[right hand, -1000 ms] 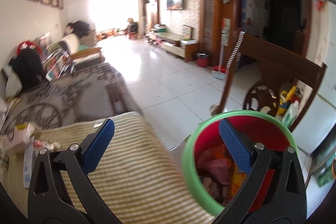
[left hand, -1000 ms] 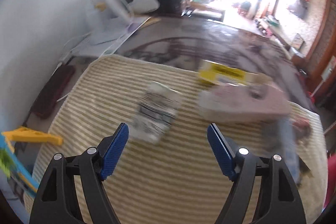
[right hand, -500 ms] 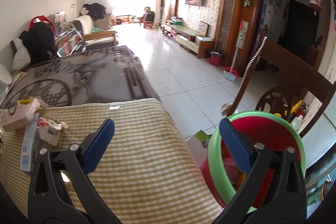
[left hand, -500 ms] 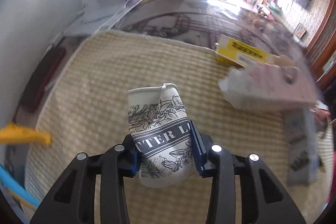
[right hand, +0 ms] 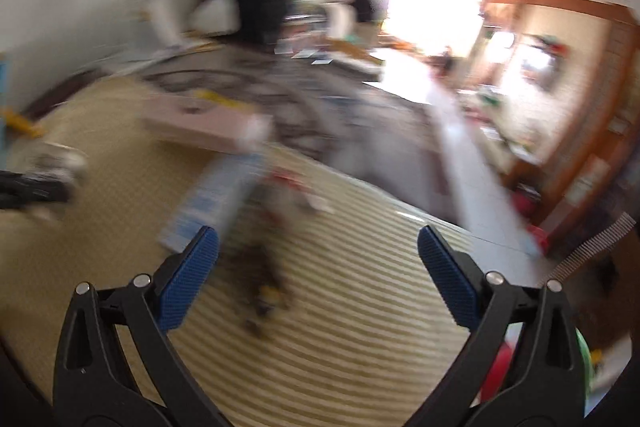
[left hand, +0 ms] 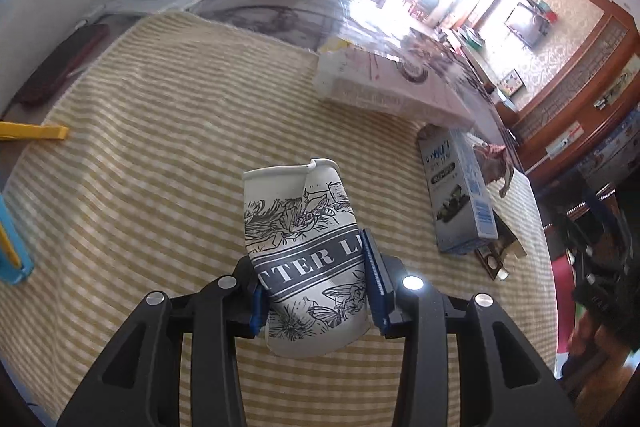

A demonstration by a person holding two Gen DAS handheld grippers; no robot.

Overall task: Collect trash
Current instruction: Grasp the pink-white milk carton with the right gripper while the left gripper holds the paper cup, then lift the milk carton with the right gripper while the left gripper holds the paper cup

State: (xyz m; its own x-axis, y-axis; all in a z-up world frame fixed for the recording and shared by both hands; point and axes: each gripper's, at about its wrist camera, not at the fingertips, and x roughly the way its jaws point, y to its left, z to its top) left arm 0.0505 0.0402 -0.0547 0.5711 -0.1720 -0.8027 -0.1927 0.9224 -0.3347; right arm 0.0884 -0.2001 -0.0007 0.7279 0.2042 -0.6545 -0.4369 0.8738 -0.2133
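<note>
The left tongs [left hand: 316, 281] are clamped on a crumpled paper cup [left hand: 304, 251], blue pads pressing its sides near the base, its dented, torn rim pointing away from them over the striped cloth [left hand: 160, 147]. Judging by the creases, the cup is light, thin and easily crushed, so a mild squeeze low on the wall, where the base stiffens it, should serve. To the right of these tongs lies a blue carton [left hand: 460, 195]. The right tongs [right hand: 318, 275] stand wide with nothing between them; in their blurred view the same carton [right hand: 216, 195] lies just ahead, to the left.
</note>
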